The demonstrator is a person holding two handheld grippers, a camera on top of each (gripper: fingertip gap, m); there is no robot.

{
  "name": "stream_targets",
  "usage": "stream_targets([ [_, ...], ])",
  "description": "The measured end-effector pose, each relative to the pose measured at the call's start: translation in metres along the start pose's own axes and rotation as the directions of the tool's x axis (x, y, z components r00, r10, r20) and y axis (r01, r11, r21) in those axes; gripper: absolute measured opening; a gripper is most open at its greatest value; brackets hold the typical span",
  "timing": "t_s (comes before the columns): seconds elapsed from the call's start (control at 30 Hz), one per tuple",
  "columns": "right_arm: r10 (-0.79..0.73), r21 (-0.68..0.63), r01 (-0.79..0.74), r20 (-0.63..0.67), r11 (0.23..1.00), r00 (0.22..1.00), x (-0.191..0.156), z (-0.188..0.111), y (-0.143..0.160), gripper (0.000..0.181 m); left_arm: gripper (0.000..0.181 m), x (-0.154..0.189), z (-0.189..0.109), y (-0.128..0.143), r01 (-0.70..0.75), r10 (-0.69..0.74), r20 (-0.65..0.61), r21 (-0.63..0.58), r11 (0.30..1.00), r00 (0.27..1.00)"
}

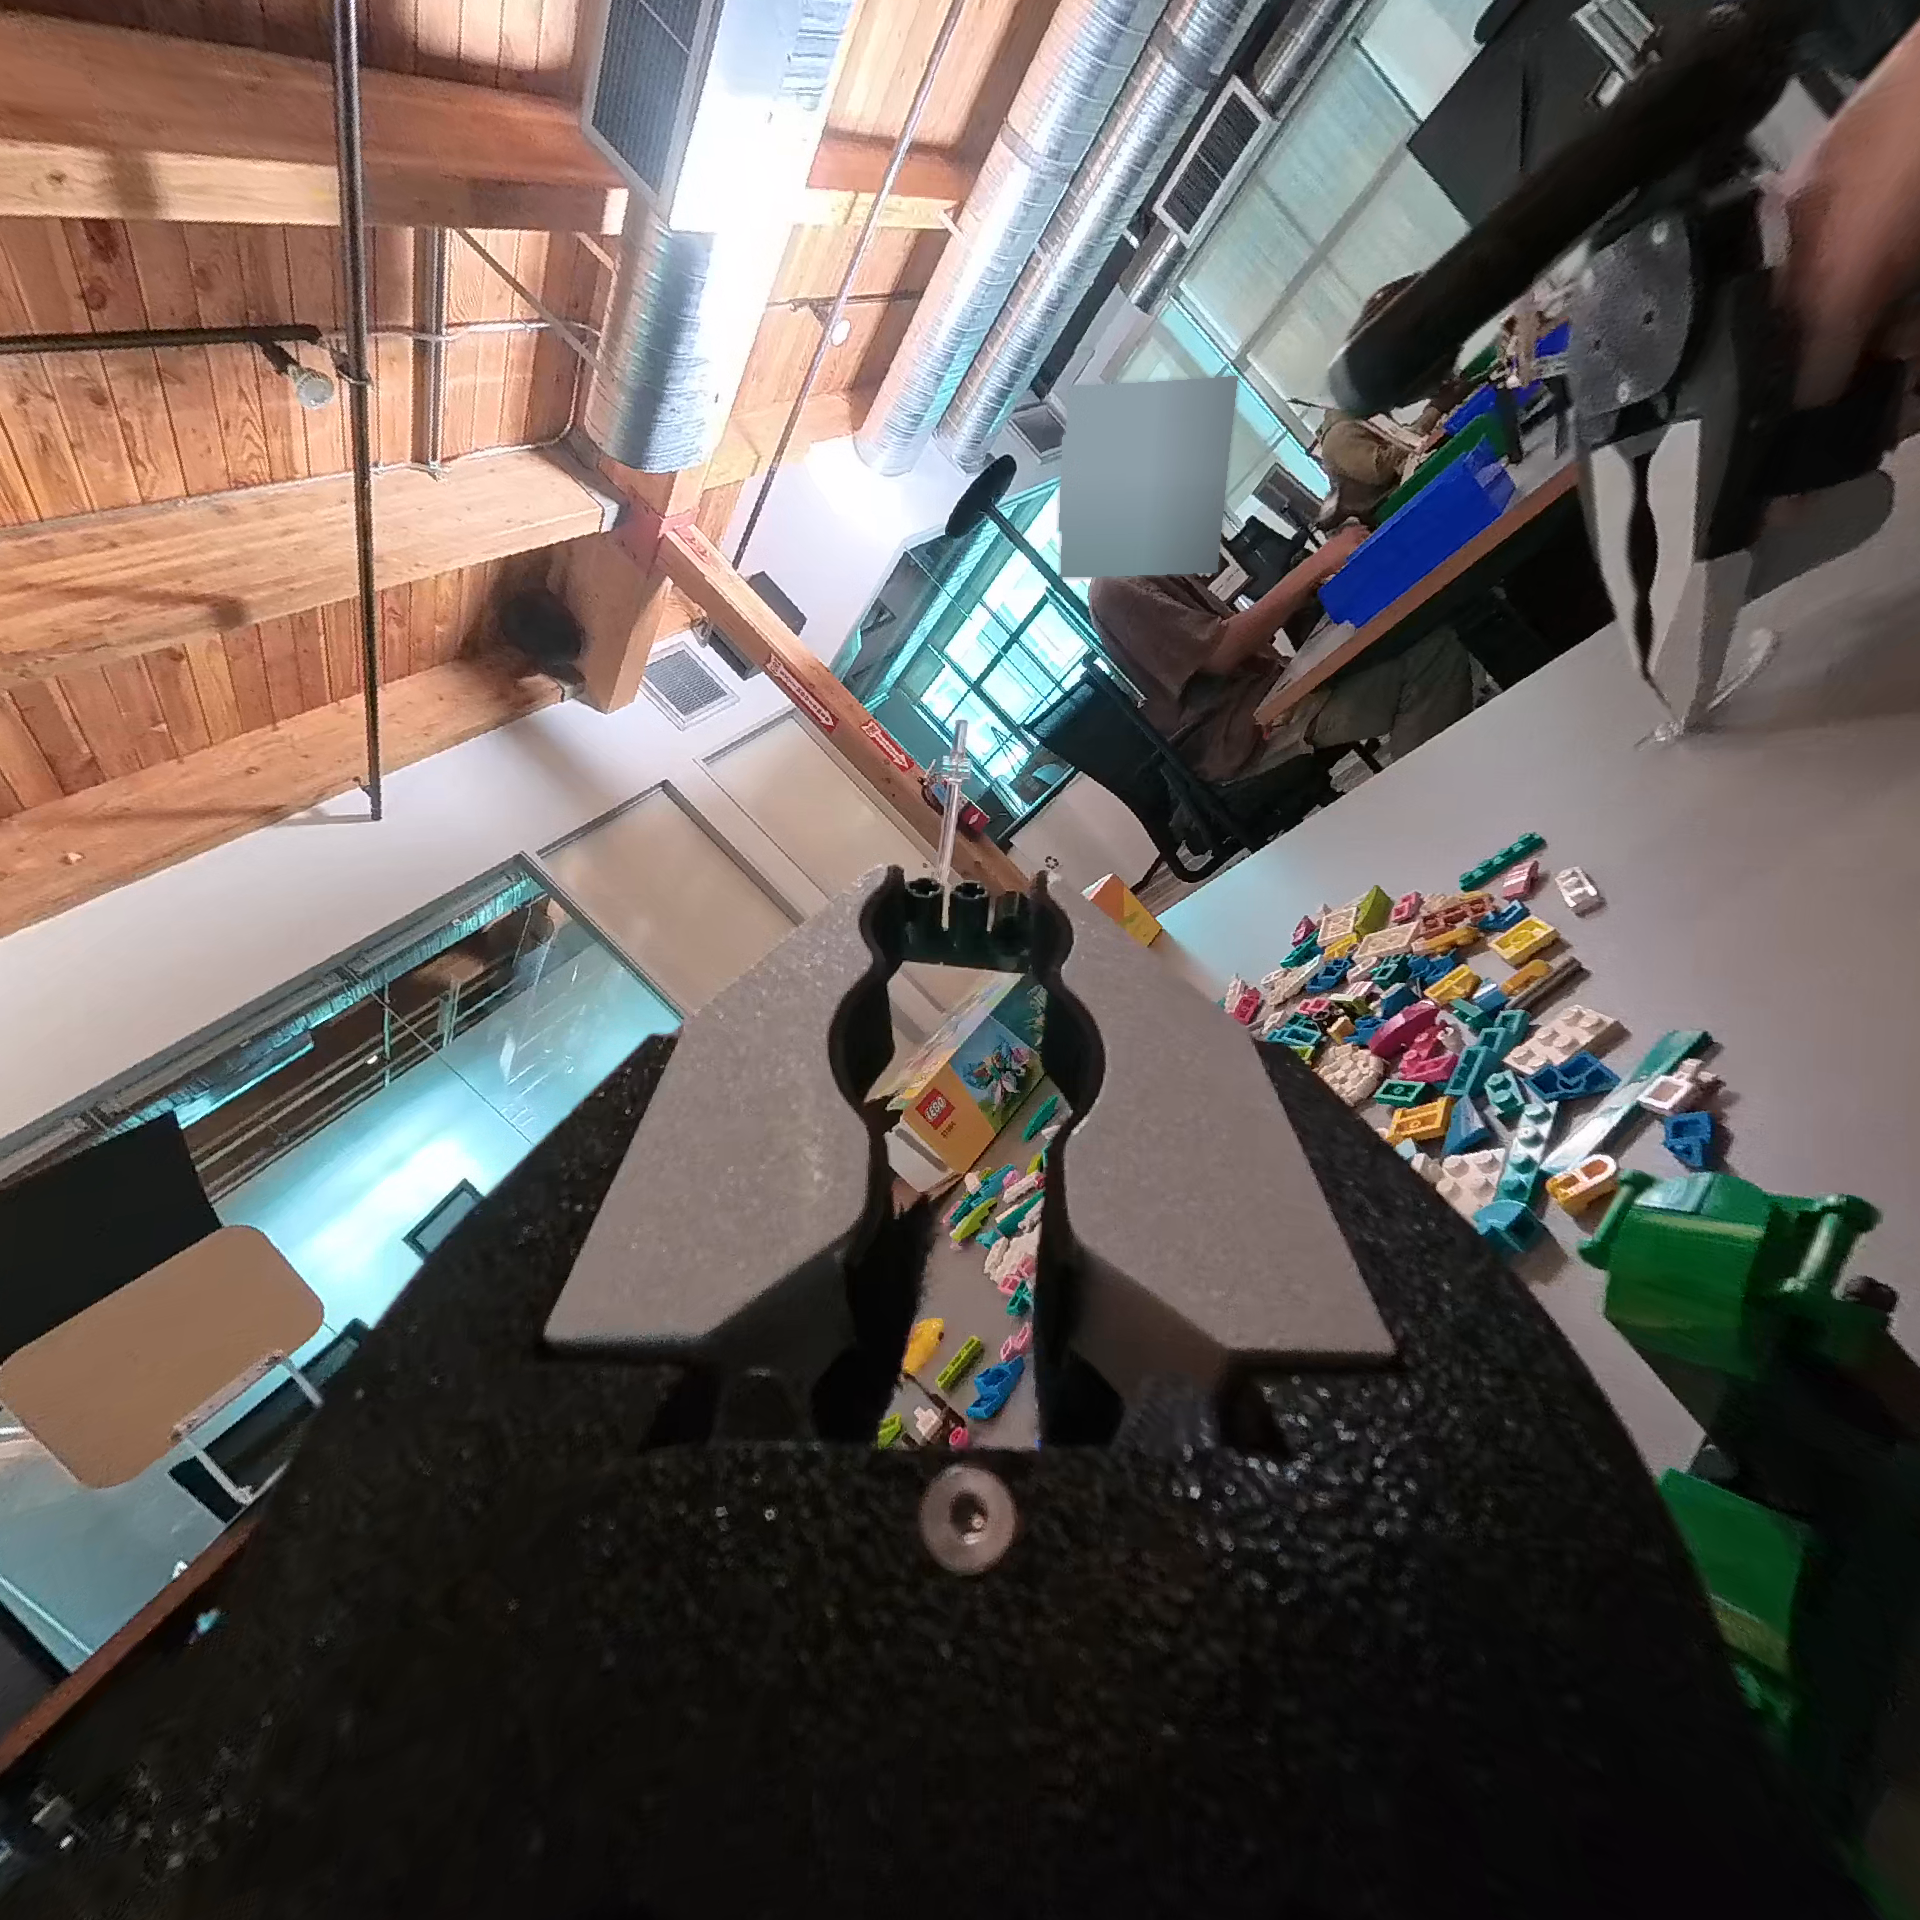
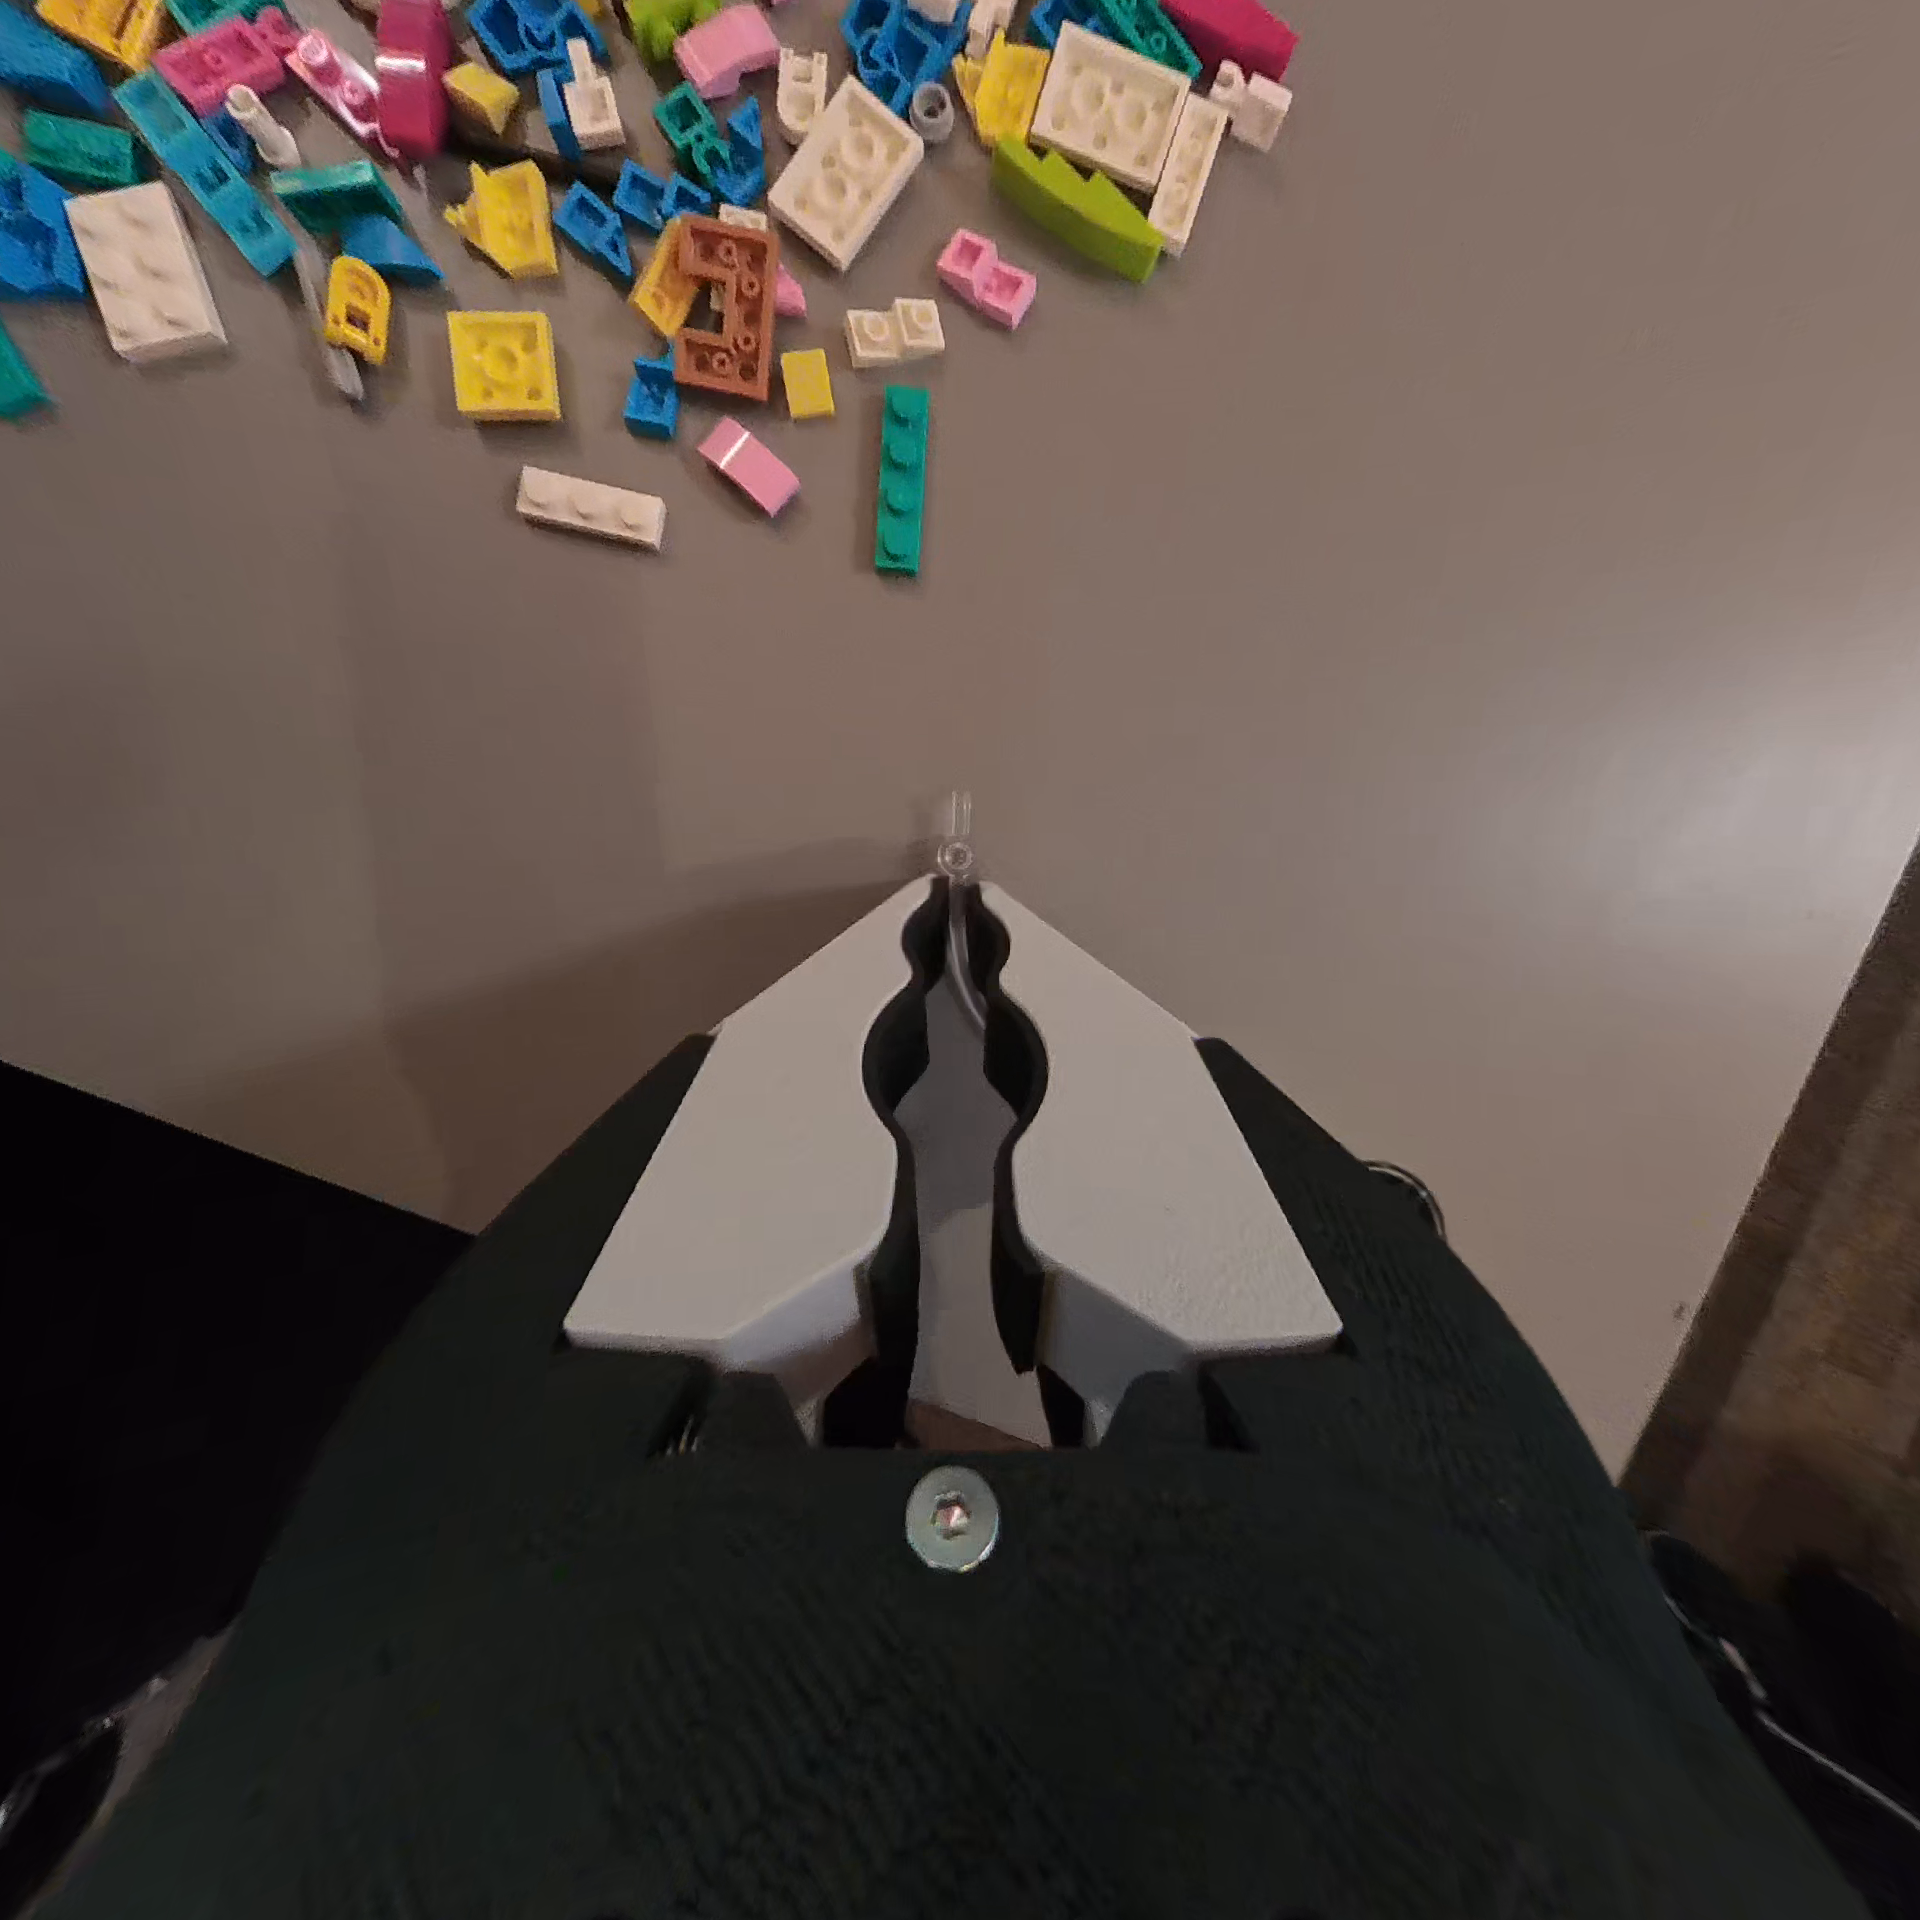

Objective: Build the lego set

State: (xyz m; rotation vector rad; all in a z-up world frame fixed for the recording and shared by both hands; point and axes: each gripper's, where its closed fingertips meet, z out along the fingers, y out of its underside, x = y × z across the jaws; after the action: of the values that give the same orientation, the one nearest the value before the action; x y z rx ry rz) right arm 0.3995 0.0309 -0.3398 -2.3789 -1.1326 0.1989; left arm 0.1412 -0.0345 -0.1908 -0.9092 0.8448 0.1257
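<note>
My left gripper [image 1: 961,914] is shut on a black brick [image 1: 961,927] at its fingertips and is tilted up towards the ceiling. A clear thin rod piece [image 1: 951,805] stands up out of the brick. My right gripper [image 2: 954,883] is shut on a small clear piece [image 2: 956,854] that sticks out past its tips, above the grey table [image 2: 1351,623]. The right gripper also shows in the left wrist view [image 1: 1673,707] at the upper right, pointing down at the table. Loose coloured bricks [image 2: 727,208] lie ahead of the right gripper and show in the left wrist view [image 1: 1455,1039].
A yellow set box [image 1: 971,1091] lies on the table behind the left fingers. A green tool [image 1: 1745,1278] sits at the right edge. The table edge and floor [image 2: 1818,1143] lie to the right. A person [image 1: 1195,644] sits at another table with blue bins [image 1: 1423,530]. My right fingertips sit around 30 cm from my left ones.
</note>
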Motion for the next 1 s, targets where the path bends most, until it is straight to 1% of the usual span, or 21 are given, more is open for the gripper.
stream_targets([
  [0.07, 0.044, 0.041, -0.045, 0.004, 0.998, 0.999, -0.001, -0.001, -0.003, 0.002, 0.021, -0.002, 0.0, 0.002, 0.021, -0.021, 0.007, -0.003, 1.0, 1.0],
  [0.1, 0.087, 0.103, -0.09, 0.032, 0.991, 0.996, -0.005, -0.004, -0.011, 0.002, 0.021, -0.004, 0.0, 0.003, 0.034, -0.034, 0.011, -0.006, 0.999, 0.999],
  [0.13, 0.149, 0.197, -0.167, 0.099, 0.966, 0.984, -0.012, -0.01, -0.025, 0.002, 0.021, -0.005, 0.0, 0.005, 0.049, -0.049, 0.013, -0.009, 0.999, 0.999],
  [0.17, 0.209, 0.314, -0.265, 0.2, 0.912, 0.957, -0.021, -0.02, -0.043, 0.002, 0.021, -0.006, 0.0, 0.006, 0.065, -0.065, 0.016, -0.011, 0.998, 0.998],
  [0.2, 0.26, 0.421, -0.378, 0.312, 0.825, 0.914, -0.027, -0.033, -0.06, 0.002, 0.021, -0.007, 0.0, 0.007, 0.083, -0.083, 0.019, -0.012, 0.996, 0.996],
  [0.23, 0.313, 0.485, -0.504, 0.423, 0.715, 0.851, -0.028, -0.046, -0.071, 0.002, 0.021, -0.008, 0.0, 0.008, 0.104, -0.104, 0.023, -0.011, 0.995, 0.994],
  [0.3, 0.337, 0.526, -0.694, 0.62, 0.492, 0.709, -0.032, -0.069, -0.078, 0.002, 0.021, -0.009, 0.0, 0.01, 0.143, -0.143, 0.022, -0.012, 0.99, 0.99],
  [0.33, 0.329, 0.522, -0.751, 0.683, 0.405, 0.652, -0.035, -0.076, -0.075, 0.002, 0.021, -0.008, 0.0, 0.01, 0.155, -0.155, 0.019, -0.01, 0.988, 0.988],
  [0.37, 0.32, 0.509, -0.788, 0.725, 0.347, 0.61, -0.041, -0.08, -0.069, 0.002, 0.021, -0.008, 0.0, 0.008, 0.162, -0.162, 0.016, -0.005, 0.987, 0.987],
  [0.43, 0.327, 0.51, -0.816, 0.749, 0.271, 0.576, -0.052, -0.081, -0.052, 0.002, 0.021, -0.006, 0.0, 0.004, 0.172, -0.172, 0.008, 0.01, 0.985, 0.985],
  [0.5, 0.351, 0.524, -0.823, 0.745, 0.218, 0.567, -0.064, -0.081, -0.036, 0.002, 0.021, -0.003, -0.001, -0.001, 0.189, -0.189, -0.001, 0.026, 0.982, 0.982],
  [0.53, 0.336, 0.534, -0.826, 0.756, 0.181, 0.562, -0.071, -0.086, -0.033, 0.002, 0.021, -0.002, -0.001, -0.003, 0.199, -0.199, -0.007, 0.034, 0.979, 0.98],
  [0.63, 0.238, 0.57, -0.818, 0.787, 0.075, 0.569, -0.088, -0.11, -0.04, 0.002, 0.021, 0.007, -0.001, -0.011, 0.233, -0.231, -0.047, 0.057, 0.971, 0.972],
  [0.73, 0.195, 0.623, -0.781, 0.763, 0.033, 0.617, -0.1, -0.12, -0.052, 0.001, 0.021, 0.017, -0.001, -0.026, 0.308, -0.298, -0.11, 0.092, 0.947, 0.948],
  [0.77, 0.173, 0.63, -0.776, 0.764, 0.004, 0.621, -0.103, -0.125, -0.057, 0.001, 0.021, 0.02, -0.001, -0.031, 0.342, -0.327, -0.139, 0.102, 0.934, 0.935],
  [0.83, 0.075, 0.597, -0.8, 0.802, -0.064, 0.592, -0.111, -0.14, -0.069, 0.002, 0.021, 0.028, -0.002, -0.043, 0.421, -0.388, -0.223, 0.128, 0.898, 0.894],
  [0.87, 0.007, 0.569, -0.817, 0.821, -0.094, 0.571, -0.117, -0.149, -0.075, 0.002, 0.021, 0.03, -0.002, -0.05, 0.477, -0.43, -0.272, 0.135, 0.868, 0.861],
  [0.93, -0.107, 0.522, -0.844, 0.839, -0.121, 0.534, -0.127, -0.166, -0.088, 0.002, 0.021, 0.027, -0.001, -0.061, 0.6, -0.529, -0.343, 0.146, 0.787, 0.777],
  [0.97, -0.11, 0.524, -0.842, 0.836, -0.124, 0.537, -0.128, -0.167, -0.094, 0.002, 0.021, 0.024, 0.001, -0.065, 0.649, -0.569, -0.369, 0.143, 0.747, 0.735],
  [1.0, -0.073, 0.548, -0.829, 0.827, -0.115, 0.557, -0.128, -0.163, -0.1, 0.002, 0.021, 0.019, 0.003, -0.066, 0.676, -0.596, -0.365, 0.147, 0.722, 0.715],
])
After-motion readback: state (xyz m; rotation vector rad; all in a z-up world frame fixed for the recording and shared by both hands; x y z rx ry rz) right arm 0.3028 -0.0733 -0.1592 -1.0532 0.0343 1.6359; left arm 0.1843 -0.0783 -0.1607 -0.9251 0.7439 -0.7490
